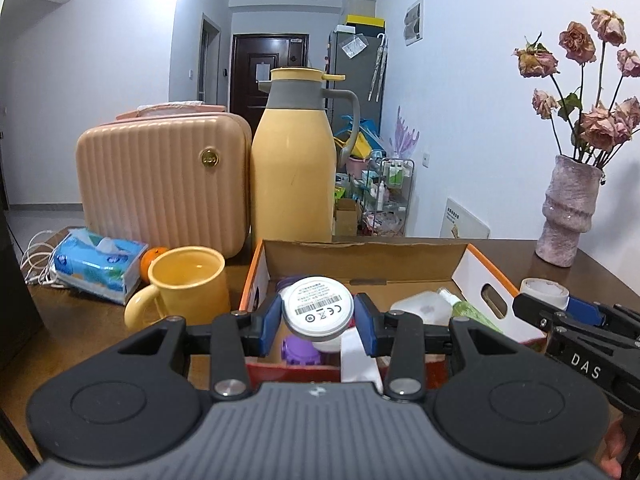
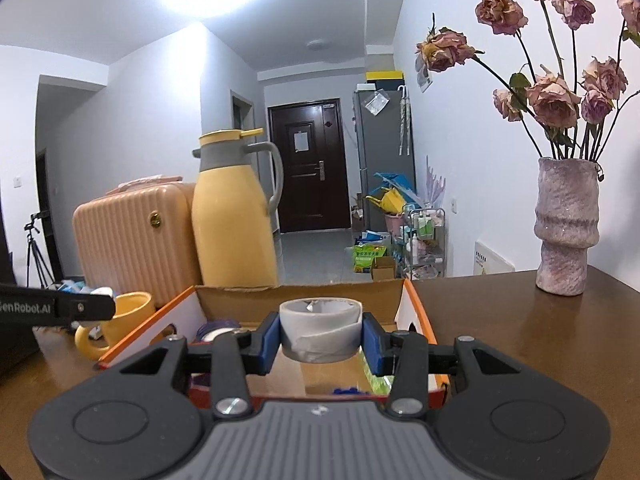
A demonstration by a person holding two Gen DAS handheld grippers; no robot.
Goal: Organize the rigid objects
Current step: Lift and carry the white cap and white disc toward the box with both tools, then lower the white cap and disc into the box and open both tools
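My left gripper (image 1: 318, 318) is shut on a round white disc (image 1: 318, 310) with a printed label, held above the open cardboard box (image 1: 360, 256). Inside the box lie a purple part (image 1: 301, 350), a white bottle (image 1: 424, 306) and a green packet (image 1: 474, 314). My right gripper (image 2: 320, 338) is shut on a grey roll of tape (image 2: 320, 330), its blue pads (image 2: 270, 338) pressing both sides, over the same box (image 2: 300, 298). The right gripper with the tape (image 1: 544, 289) shows at the right edge of the left wrist view.
On the brown table (image 2: 520, 320) stand a yellow mug (image 1: 188, 284), a yellow thermos jug (image 1: 294, 168), a pink ribbed case (image 1: 160, 180), a tissue pack (image 1: 100, 264) with an orange (image 1: 154, 258) behind it, and a pink vase (image 2: 566, 224) of dried roses at the right.
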